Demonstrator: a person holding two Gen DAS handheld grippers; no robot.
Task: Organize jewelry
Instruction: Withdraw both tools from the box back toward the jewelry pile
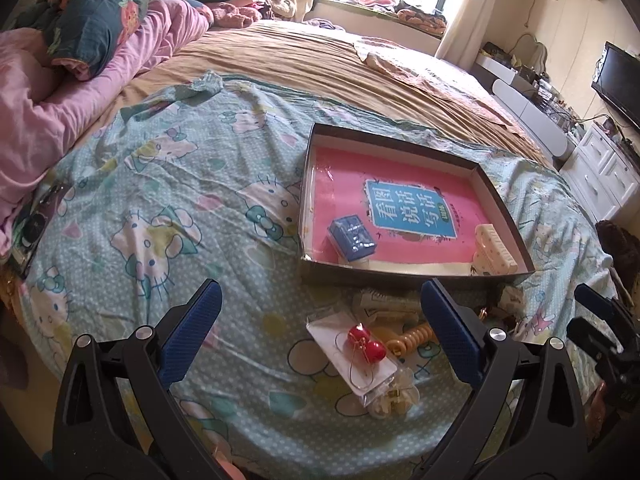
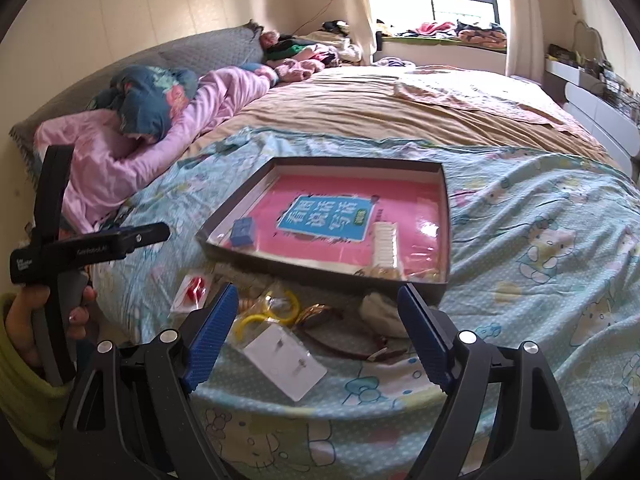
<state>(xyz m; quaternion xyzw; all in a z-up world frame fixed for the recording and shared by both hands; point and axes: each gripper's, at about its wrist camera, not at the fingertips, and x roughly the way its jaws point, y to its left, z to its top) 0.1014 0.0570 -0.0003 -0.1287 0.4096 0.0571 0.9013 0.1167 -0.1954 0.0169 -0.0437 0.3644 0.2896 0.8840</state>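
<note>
Left wrist view: our left gripper (image 1: 320, 320) has its blue pads (image 1: 192, 332) spread wide, holding nothing, hovering just above the bedsheet (image 1: 160, 208). Btwn the fingers lies a clear packet w/ red earrings (image 1: 366, 344) on a white card, and touching its near end a bag of pale beads (image 1: 394, 398). Just beyond sits a yellow coil tie (image 1: 412, 338), then the front wall of the tray (image 1: 400, 276).

Right wrist view: our right gripper (image 2: 318, 334) is also spread wide and empty. Btwn its fingers we see a white stud card (image 2: 286, 364), yellow rings (image 2: 276, 308) and a brown strap piece (image 2: 340, 340), all loose on the sheet, just in front of the tray.

Inside the tray: a blue box (image 1: 352, 236) at the near-left and a cream comb-like case (image 1: 494, 252) at the near-right, resting on a pink book (image 1: 360, 184).

We judge the sorting is early: most pieces are outside the tray. Next move prob. calls for lowering the left gripper over the earring packet, closing on the card edges w/o snagging the bead bag, then lifting it over the tray wall.
</note>
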